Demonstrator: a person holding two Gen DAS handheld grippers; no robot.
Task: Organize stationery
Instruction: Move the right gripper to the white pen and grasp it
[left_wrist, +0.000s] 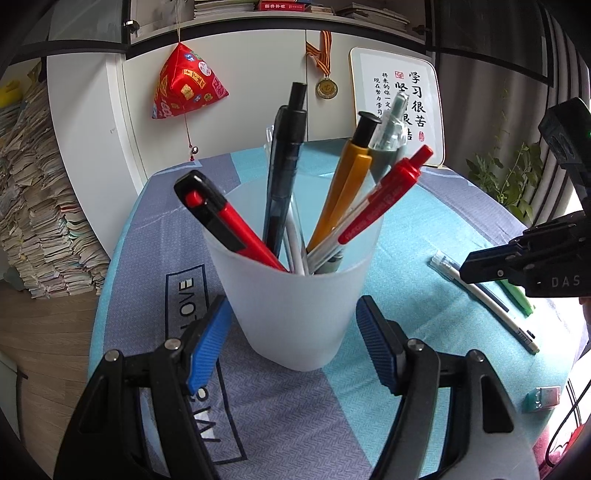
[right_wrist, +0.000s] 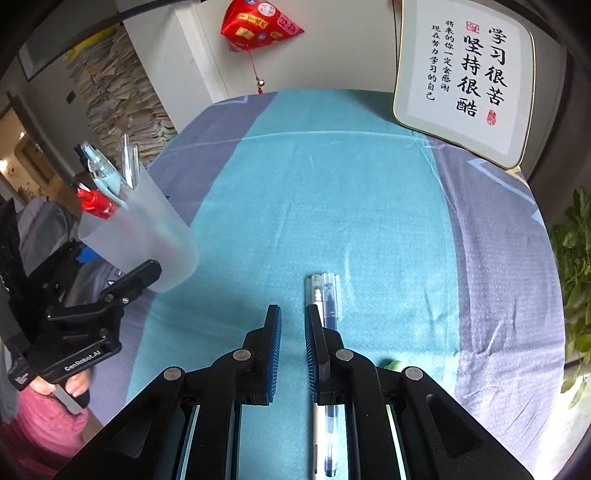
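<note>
A frosted white cup (left_wrist: 295, 295) stands on the table and holds several pens, among them a red and black one (left_wrist: 225, 221), a black one (left_wrist: 284, 177) and an orange one (left_wrist: 343, 188). My left gripper (left_wrist: 291, 328) is open, its blue pads on either side of the cup's base. The cup also shows at the left in the right wrist view (right_wrist: 144, 236). My right gripper (right_wrist: 293, 325) is open and empty above the table. Two pens, one white (right_wrist: 312, 291) and one clear with dark ink (right_wrist: 330, 299), lie under its right finger. A green pen (left_wrist: 517, 295) lies beside them.
The table wears a teal and grey cloth (right_wrist: 332, 184). A framed calligraphy board (right_wrist: 465, 74) leans at the back right. A small eraser (left_wrist: 543, 398) lies near the right edge. A plant (right_wrist: 576, 277) stands to the right. Paper stacks (left_wrist: 40, 206) stand at the left.
</note>
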